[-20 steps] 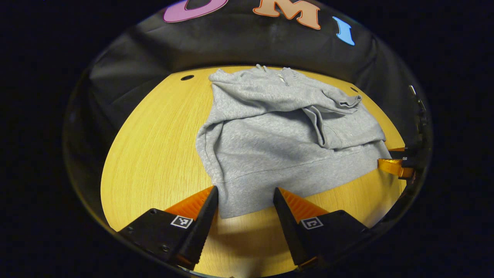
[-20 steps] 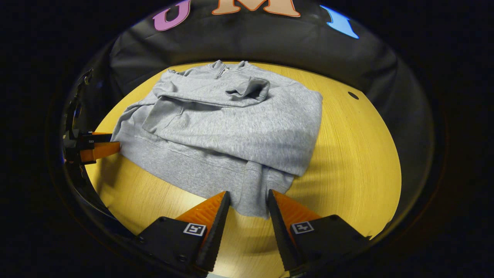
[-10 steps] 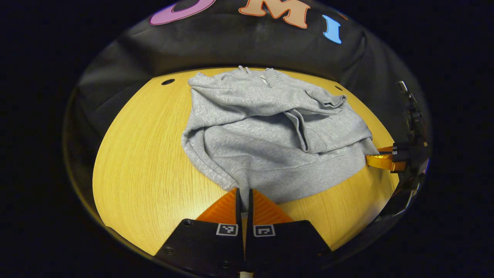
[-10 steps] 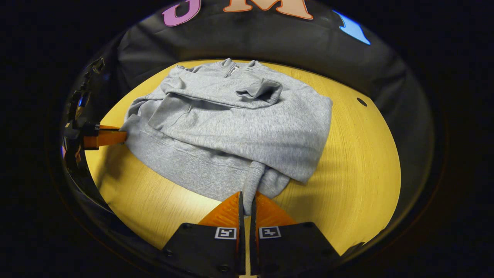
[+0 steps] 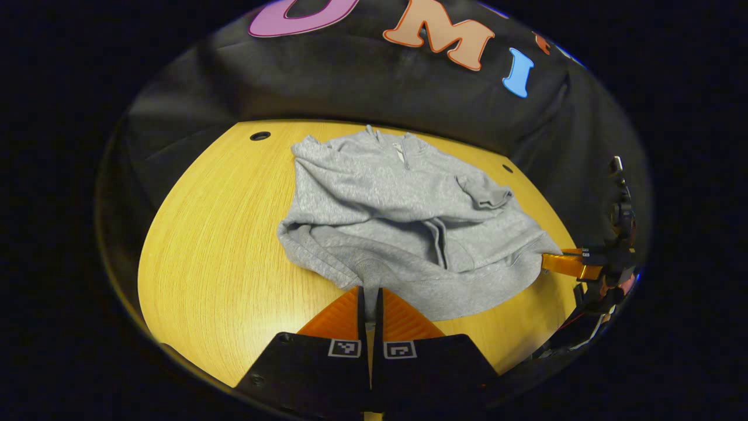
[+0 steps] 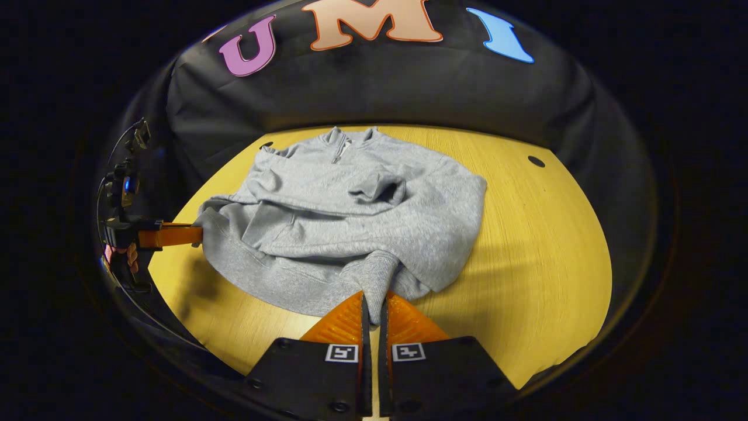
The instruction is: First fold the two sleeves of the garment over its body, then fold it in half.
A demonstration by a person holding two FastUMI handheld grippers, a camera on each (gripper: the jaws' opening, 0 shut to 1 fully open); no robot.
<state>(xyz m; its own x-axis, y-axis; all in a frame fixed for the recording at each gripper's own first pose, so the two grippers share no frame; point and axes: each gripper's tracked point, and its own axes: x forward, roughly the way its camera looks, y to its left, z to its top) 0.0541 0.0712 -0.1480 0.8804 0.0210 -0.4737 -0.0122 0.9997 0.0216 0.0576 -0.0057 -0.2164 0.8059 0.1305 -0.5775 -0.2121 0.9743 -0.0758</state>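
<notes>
Gripping the hem of the grey sweatshirt [image 5: 403,234], I have the left gripper [image 5: 369,301] and right gripper [image 6: 373,307] pinched shut at its two near corners, ready to carry it toward the collar; sleeves lie folded across the body on the bench [image 5: 222,245].

Left gripper [image 5: 369,292] low at the near edge, fingers pinched together on a fold of hem. Right gripper [image 6: 374,298] likewise, fingers closed on cloth. Hand [image 6: 125,257] wrapped round the left gripper's grip at far left.
</notes>
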